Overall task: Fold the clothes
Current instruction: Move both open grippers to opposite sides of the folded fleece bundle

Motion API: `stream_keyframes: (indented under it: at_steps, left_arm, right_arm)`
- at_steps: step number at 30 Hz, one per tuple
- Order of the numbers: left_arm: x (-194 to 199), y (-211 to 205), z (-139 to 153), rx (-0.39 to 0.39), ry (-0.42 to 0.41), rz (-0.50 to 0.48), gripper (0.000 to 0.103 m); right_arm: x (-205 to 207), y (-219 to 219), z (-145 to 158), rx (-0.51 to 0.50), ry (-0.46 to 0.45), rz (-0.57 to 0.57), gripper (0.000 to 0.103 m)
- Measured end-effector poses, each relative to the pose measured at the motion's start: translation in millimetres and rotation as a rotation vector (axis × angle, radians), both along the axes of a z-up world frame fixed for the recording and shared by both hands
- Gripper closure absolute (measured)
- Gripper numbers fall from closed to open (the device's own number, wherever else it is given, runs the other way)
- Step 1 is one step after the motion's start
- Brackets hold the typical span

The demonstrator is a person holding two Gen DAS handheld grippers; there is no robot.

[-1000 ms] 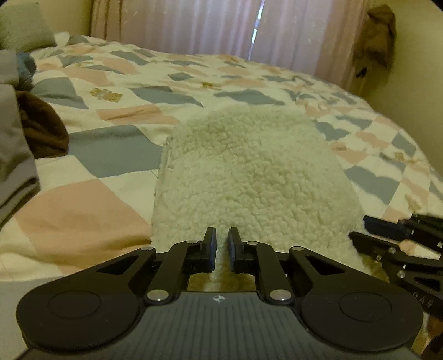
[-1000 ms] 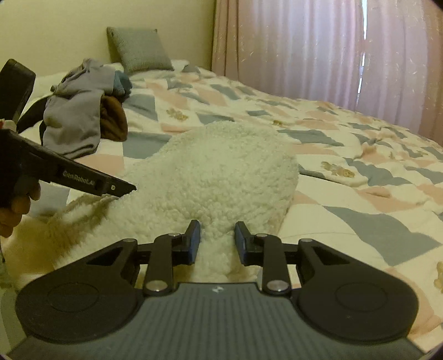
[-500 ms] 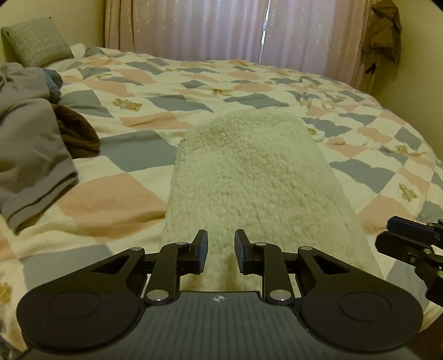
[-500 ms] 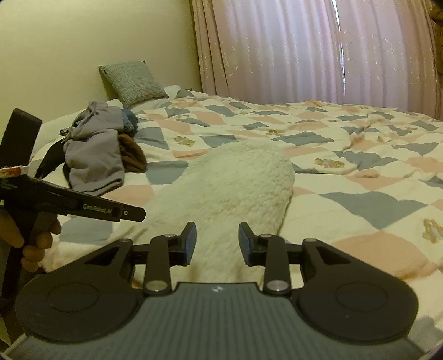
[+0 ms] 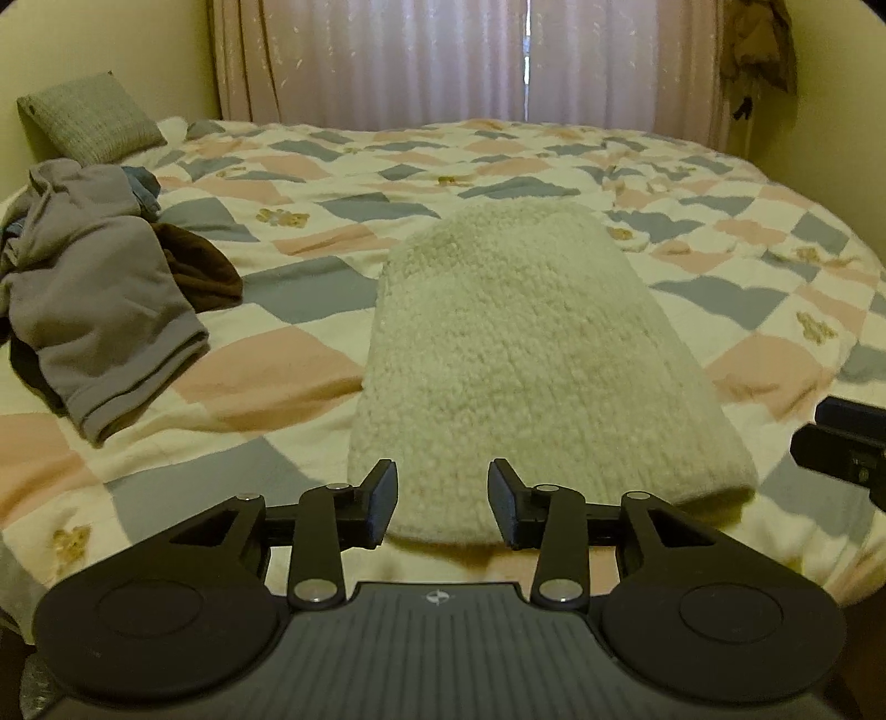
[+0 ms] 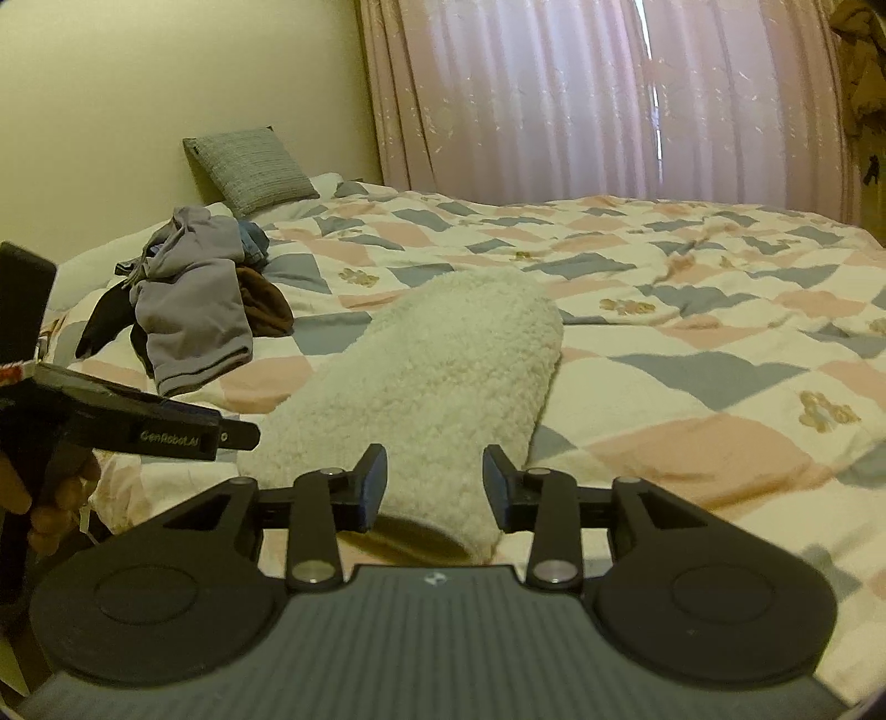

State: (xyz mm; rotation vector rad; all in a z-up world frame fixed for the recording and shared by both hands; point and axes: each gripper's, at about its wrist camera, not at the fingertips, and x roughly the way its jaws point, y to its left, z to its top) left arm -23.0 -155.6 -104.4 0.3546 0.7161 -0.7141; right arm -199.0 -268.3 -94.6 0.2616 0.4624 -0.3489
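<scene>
A cream fleece garment (image 5: 520, 360) lies folded into a long thick bundle on the patchwork quilt (image 5: 288, 382); it also shows in the right wrist view (image 6: 437, 376). My left gripper (image 5: 443, 501) is open and empty, just short of the bundle's near edge. My right gripper (image 6: 434, 487) is open and empty at the bundle's near right corner. The left gripper shows from the side in the right wrist view (image 6: 166, 432); the right gripper's tips show at the left wrist view's right edge (image 5: 847, 437).
A heap of unfolded clothes, grey (image 5: 99, 288) and brown (image 5: 199, 271), lies to the left of the bundle. A grey-green cushion (image 5: 88, 119) leans on the wall at the bed's head. Pink curtains (image 5: 465, 61) hang behind the bed. A brown garment (image 5: 761, 50) hangs at the far right.
Both grippers have opened, let go of the fleece and pulled back and up from it. The bundle now lies flat on the quilt by itself.
</scene>
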Motion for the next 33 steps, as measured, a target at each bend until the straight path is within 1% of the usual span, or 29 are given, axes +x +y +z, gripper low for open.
stream_keyframes:
  at_steps: [4, 9, 14, 18, 20, 23, 24, 26, 28, 29, 31, 33]
  left_arm:
    - [-20.8, 9.8, -1.1, 0.006, -0.01, -0.009, 0.061]
    - [-51.5, 22.5, -1.7, 0.002, -0.024, -0.022, 0.059]
    - [-72.1, 32.1, -2.9, -0.013, -0.006, -0.038, 0.059]
    - [-79.5, 35.5, -2.3, -0.011, -0.014, -0.046, 0.058]
    - [-80.0, 36.7, -1.3, -0.011, -0.019, -0.049, 0.057]
    - [-80.8, 38.5, 0.0, -0.011, -0.026, -0.055, 0.056]
    - [-78.7, 39.2, -0.1, -0.01, -0.025, -0.056, 0.056]
    - [-70.4, 41.1, -1.3, -0.015, -0.015, -0.055, 0.055]
    - [-54.6, 42.4, -2.9, -0.029, 0.015, -0.051, 0.052]
    - [-46.5, 43.1, -3.8, -0.036, 0.031, -0.048, 0.05]
    - [-23.9, 42.7, -5.8, -0.073, 0.087, -0.057, 0.044]
    - [4.5, 40.6, -8.0, -0.127, 0.157, -0.068, 0.04]
  right_arm:
    - [-16.2, 7.4, -1.1, 0.008, -0.005, -0.015, 0.068]
    - [-36.3, 16.3, -0.1, 0.008, -0.016, -0.027, 0.064]
    - [-50.1, 24.5, 1.9, 0.003, -0.023, -0.031, 0.064]
    - [-59.0, 28.8, 3.5, 0.003, -0.028, -0.036, 0.064]
    - [-61.7, 30.4, 3.8, 0.003, -0.03, -0.04, 0.06]
    - [-65.0, 28.8, 2.5, 0.009, -0.026, -0.042, 0.06]
    - [-65.0, 27.5, 1.5, 0.013, -0.021, -0.043, 0.06]
    - [-64.2, 23.6, -1.1, 0.024, -0.013, -0.045, 0.055]
    - [-60.6, 15.4, -5.8, 0.055, -0.007, -0.045, 0.051]
    - [-58.4, 10.7, -8.4, 0.073, -0.004, -0.045, 0.051]
    - [-51.9, -0.9, -14.8, 0.125, -0.005, -0.043, 0.05]
    - [-42.5, -21.1, -23.3, 0.209, -0.021, -0.037, 0.045]
